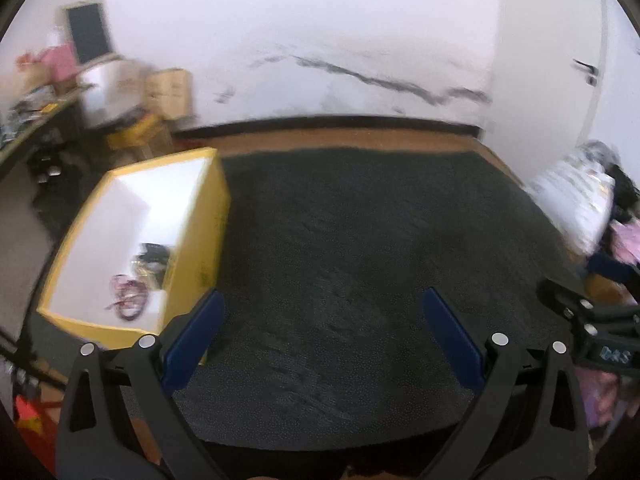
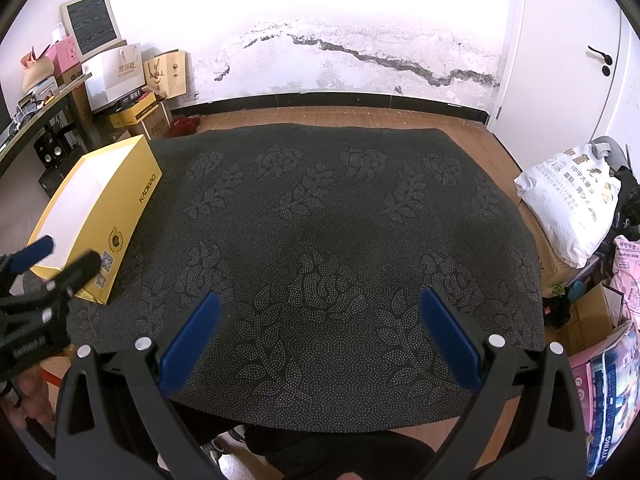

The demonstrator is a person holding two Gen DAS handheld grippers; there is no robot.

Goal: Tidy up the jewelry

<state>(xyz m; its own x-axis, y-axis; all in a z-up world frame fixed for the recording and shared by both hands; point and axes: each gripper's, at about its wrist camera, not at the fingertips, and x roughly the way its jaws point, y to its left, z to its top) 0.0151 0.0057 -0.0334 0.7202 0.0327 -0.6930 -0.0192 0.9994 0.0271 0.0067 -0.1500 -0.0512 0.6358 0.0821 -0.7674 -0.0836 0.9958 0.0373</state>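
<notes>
Jewelry (image 1: 134,286) is lying in a small tangle inside the yellow box (image 1: 200,236), in the near corner of its white interior; a red piece (image 1: 127,296) and some darker pieces (image 1: 154,254) are showing, too blurred to tell apart. The yellow box is sitting on the left edge of the dark patterned mat (image 2: 320,240), with its long axis running from near to far, slightly toward the right. To the right of the box, the left gripper (image 1: 320,334) is hovering over the mat, jaws wide apart and holding nothing. Further right of the box, the right gripper (image 2: 318,330) is hanging above the mat, jaws also spread and empty. Only the left wrist view is looking into the box; the right wrist view is showing its printed outer side and the mat's leaf pattern sharply.
</notes>
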